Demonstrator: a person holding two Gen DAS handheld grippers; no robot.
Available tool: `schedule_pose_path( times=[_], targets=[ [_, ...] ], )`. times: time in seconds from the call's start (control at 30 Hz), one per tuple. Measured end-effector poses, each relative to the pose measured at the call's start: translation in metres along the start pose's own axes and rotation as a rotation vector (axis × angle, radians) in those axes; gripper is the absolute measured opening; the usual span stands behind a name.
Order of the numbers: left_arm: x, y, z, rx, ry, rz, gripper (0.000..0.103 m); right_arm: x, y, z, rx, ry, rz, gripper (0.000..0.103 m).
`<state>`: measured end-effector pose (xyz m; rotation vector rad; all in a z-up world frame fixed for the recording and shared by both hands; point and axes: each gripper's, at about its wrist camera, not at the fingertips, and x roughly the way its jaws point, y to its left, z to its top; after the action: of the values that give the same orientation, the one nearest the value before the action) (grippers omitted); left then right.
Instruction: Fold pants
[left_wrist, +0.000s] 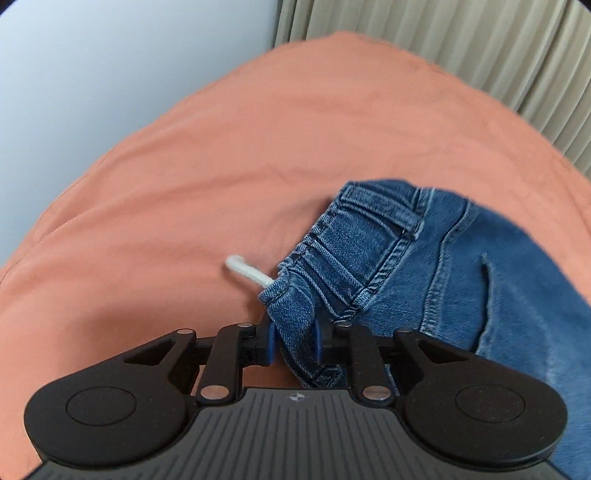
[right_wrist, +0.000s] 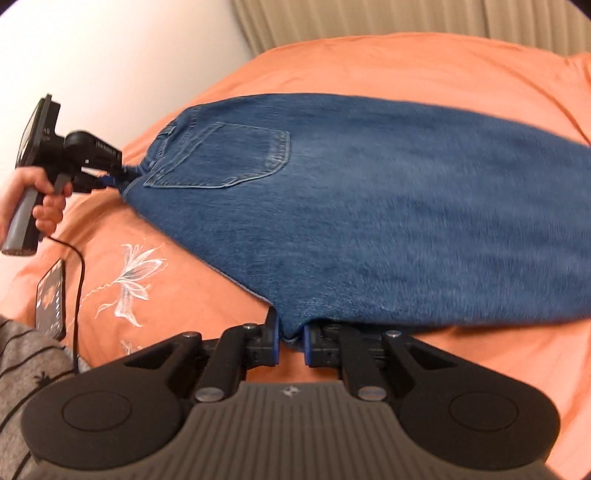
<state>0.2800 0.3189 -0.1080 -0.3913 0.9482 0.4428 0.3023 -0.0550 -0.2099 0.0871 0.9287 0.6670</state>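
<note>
Blue denim pants (right_wrist: 369, 206) lie stretched across an orange bed sheet (right_wrist: 406, 62), back pocket (right_wrist: 221, 155) facing up. My left gripper (left_wrist: 294, 341) is shut on the waistband corner (left_wrist: 291, 317), where a white drawstring (left_wrist: 245, 271) sticks out. That same gripper (right_wrist: 114, 177) shows at the left of the right wrist view, held by a hand (right_wrist: 44, 199) and pinching the waist end. My right gripper (right_wrist: 291, 339) is shut on the near edge of the pants at the crotch seam. The cloth hangs taut between both grippers.
A phone (right_wrist: 51, 299) with a black cable (right_wrist: 79, 280) lies on the sheet at the left, near white flower embroidery (right_wrist: 133, 277). A striped grey sleeve (right_wrist: 22, 369) fills the lower left corner. Beige curtains (left_wrist: 461, 55) and a white wall (left_wrist: 110, 74) stand behind the bed.
</note>
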Motion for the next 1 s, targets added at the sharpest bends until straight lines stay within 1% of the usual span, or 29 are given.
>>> schedule_pose_path(
  times=[0.03, 0.07, 0.1, 0.13, 0.2, 0.23, 0.27, 0.3, 0.37, 0.43, 0.57, 0.63, 0.73, 0.8, 0.9, 1.0],
  targets=[
    [0.003, -0.004, 0.003, 0.013, 0.016, 0.011, 0.031, -0.001, -0.001, -0.001, 0.023, -0.001, -0.002, 0.007],
    [0.004, -0.010, 0.007, 0.034, 0.021, 0.035, 0.035, -0.003, -0.003, 0.000, 0.045, 0.002, -0.004, 0.009],
    [0.001, -0.014, 0.010, 0.061, 0.012, 0.055, 0.043, -0.002, -0.001, 0.000, 0.057, 0.007, -0.005, 0.010],
    [-0.003, -0.021, 0.012, 0.093, -0.002, 0.083, 0.056, -0.002, 0.001, -0.001, 0.066, 0.011, -0.004, 0.012],
    [-0.017, -0.036, 0.014, 0.159, -0.061, 0.138, 0.067, -0.014, -0.006, -0.002, 0.092, 0.020, 0.003, 0.020],
    [-0.027, -0.044, 0.013, 0.185, -0.101, 0.146, 0.071, -0.026, -0.008, -0.008, 0.104, 0.022, -0.001, 0.028],
    [-0.036, -0.050, 0.011, 0.203, -0.134, 0.146, 0.075, -0.036, -0.015, -0.009, 0.117, 0.015, -0.009, 0.033],
    [-0.044, -0.057, 0.010, 0.214, -0.157, 0.141, 0.079, -0.044, -0.022, -0.009, 0.129, 0.008, -0.022, 0.034],
    [-0.057, -0.072, 0.008, 0.239, -0.183, 0.118, 0.079, -0.066, -0.040, -0.012, 0.170, -0.011, -0.054, 0.034],
    [-0.065, -0.094, 0.009, 0.279, -0.191, 0.093, 0.079, -0.088, -0.063, -0.011, 0.219, -0.035, -0.087, 0.034],
    [-0.074, -0.141, 0.004, 0.347, -0.168, 0.004, 0.077, -0.140, -0.130, -0.003, 0.343, -0.104, -0.187, 0.034],
    [-0.075, -0.164, -0.001, 0.385, -0.149, -0.048, 0.073, -0.168, -0.171, 0.001, 0.427, -0.149, -0.242, 0.034],
    [-0.072, -0.192, -0.009, 0.445, -0.143, -0.118, 0.072, -0.206, -0.232, 0.003, 0.512, -0.197, -0.345, 0.034],
    [-0.071, -0.213, -0.015, 0.496, -0.139, -0.176, 0.072, -0.228, -0.268, 0.004, 0.551, -0.214, -0.406, 0.034],
    [-0.062, -0.246, -0.018, 0.574, -0.110, -0.271, 0.076, -0.255, -0.319, 0.005, 0.598, -0.224, -0.490, 0.035],
    [-0.049, -0.282, -0.020, 0.629, -0.080, -0.286, 0.076, -0.271, -0.361, 0.002, 0.621, -0.234, -0.560, 0.035]
  ],
)
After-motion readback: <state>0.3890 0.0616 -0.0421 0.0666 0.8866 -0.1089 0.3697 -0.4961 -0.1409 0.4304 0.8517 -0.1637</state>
